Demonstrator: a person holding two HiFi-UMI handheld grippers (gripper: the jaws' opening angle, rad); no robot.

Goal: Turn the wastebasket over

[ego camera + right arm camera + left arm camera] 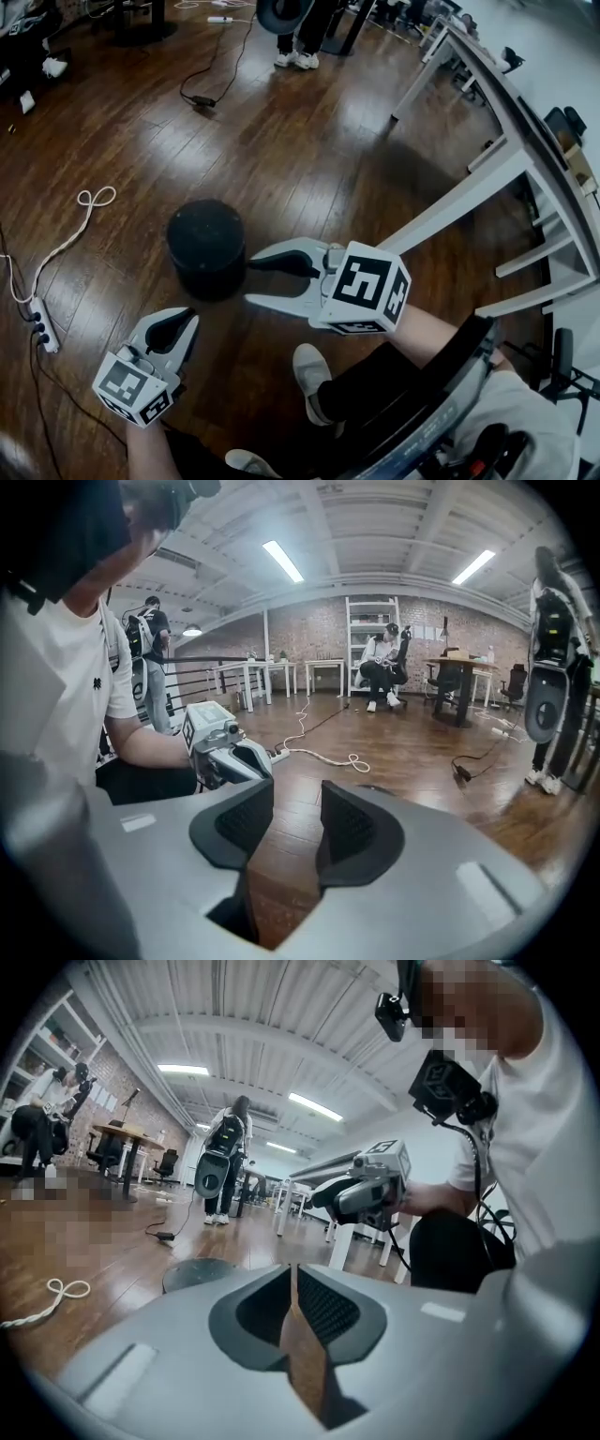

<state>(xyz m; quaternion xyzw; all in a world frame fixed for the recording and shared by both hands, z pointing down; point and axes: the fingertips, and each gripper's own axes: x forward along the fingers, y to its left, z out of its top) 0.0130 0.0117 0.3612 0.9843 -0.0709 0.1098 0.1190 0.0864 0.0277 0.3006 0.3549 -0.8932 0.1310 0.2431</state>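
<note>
The black round wastebasket [206,246] stands on the wood floor, and the face turned up looks flat and closed. In the left gripper view it shows as a dark disc [199,1272] just beyond the jaws. My right gripper [253,281] is open beside the basket's right side, fingertips close to its wall, nothing between them; the right gripper view [298,803] shows only floor in the gap. My left gripper [187,326] is shut and empty, below the basket and a little apart from it; its own view [292,1274] shows the pads closed together.
A white cable loop [89,202] and a power strip [42,328] lie on the floor at the left. White table legs [450,211] slant across the right. A black adapter and cord [202,98] lie farther off, near a standing person [298,52]. My shoe [314,375] is below the right gripper.
</note>
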